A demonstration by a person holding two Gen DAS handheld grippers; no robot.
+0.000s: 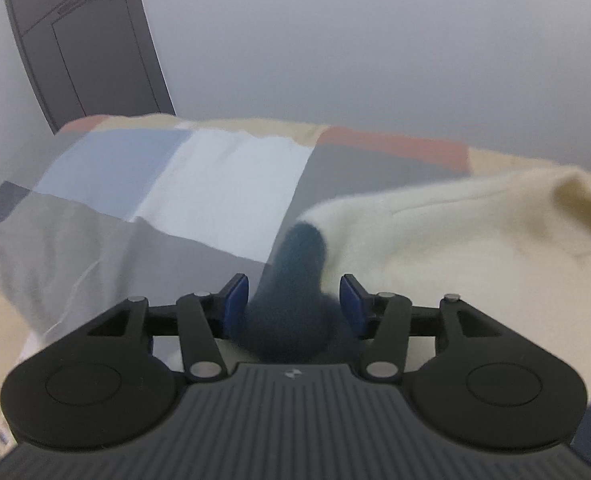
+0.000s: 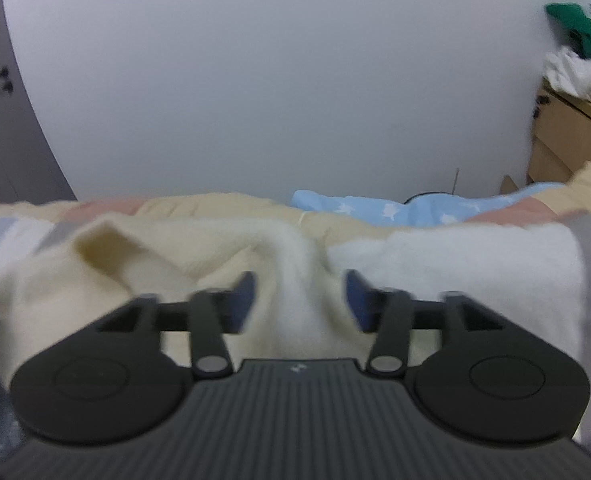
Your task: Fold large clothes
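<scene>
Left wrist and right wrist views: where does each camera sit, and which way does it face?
Left wrist: on the left gripper, looking along it at a teal cuff between open jaws, over the patchwork bedcover.
Right wrist: on the right gripper, jaws open around a cream sweater fold.
Shared: sweater, bedcover, wall, grey door.

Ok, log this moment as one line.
left gripper: open, dark teal cuff between pads | right gripper: open, cream sweater ridge between pads | surface: patchwork bedspread
</scene>
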